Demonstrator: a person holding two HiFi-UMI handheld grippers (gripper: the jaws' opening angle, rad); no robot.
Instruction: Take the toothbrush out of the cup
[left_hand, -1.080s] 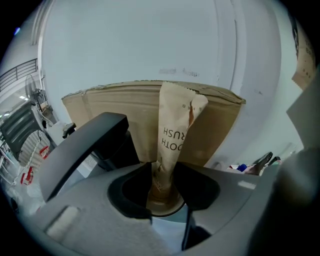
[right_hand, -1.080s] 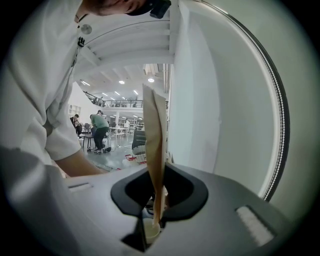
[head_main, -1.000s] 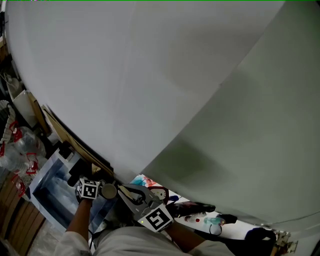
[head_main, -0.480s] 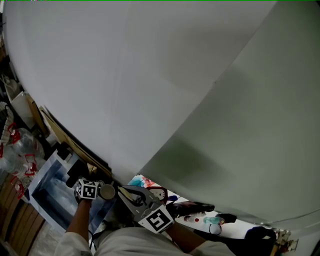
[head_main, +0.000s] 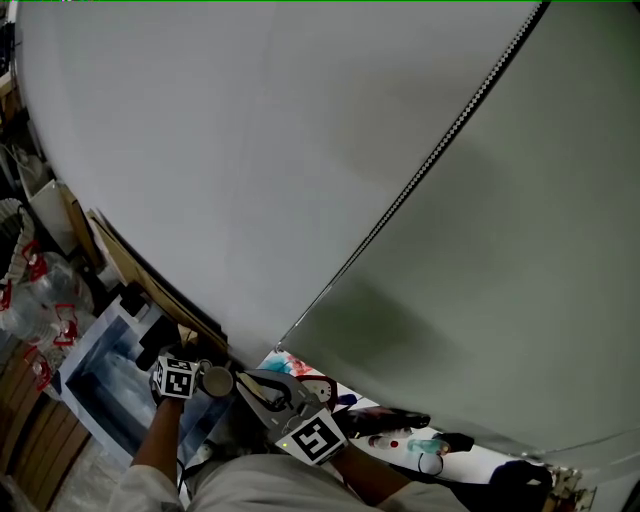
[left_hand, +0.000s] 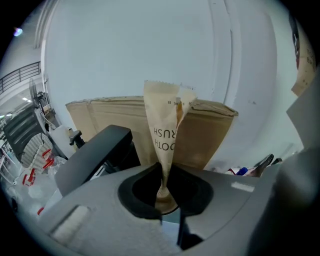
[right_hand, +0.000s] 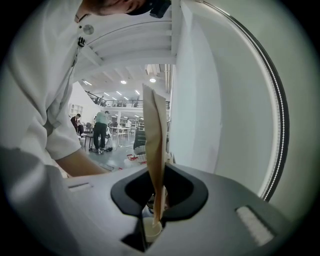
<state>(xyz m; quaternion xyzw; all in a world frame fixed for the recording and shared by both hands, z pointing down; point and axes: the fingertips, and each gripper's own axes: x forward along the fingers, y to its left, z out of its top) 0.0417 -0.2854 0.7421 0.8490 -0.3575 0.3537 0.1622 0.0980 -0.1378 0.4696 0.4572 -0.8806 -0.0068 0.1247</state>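
Head view: a large pale grey-white wall panel (head_main: 300, 180) fills most of the frame. The tabletop (head_main: 480, 462), under a white cloth with colourful prints, shows only as a strip at 6 o'clock. Both grippers sit at 7 o'clock and have held the same place there over the last second.

Left gripper view: a flat brown cardboard sheet (left_hand: 210, 132) stands behind the work area. The left gripper (left_hand: 165, 197) is the only part that has changed. Its fingers have just been closing and are now clenched on the lower end of the brown paper-sleeved toothbrush (left_hand: 165, 130), which rises toward 12 o'clock.

Right gripper view: the right gripper (right_hand: 152, 220) has its fingers clenched, apparently on the small white paper cup (right_hand: 150, 229), whose rim shows at 6 o'clock. The same sleeve stands edge-on out of that cup.

Assessment: the grasp on the toothbrush appears complete, but extraction has not begun, since the toothbrush is still seated in the cup. The next move likely calls for a straight pull along the sleeve's axis while the right gripper steadies the cup. The thin paper sleeve may crumple or slip under the fingers.
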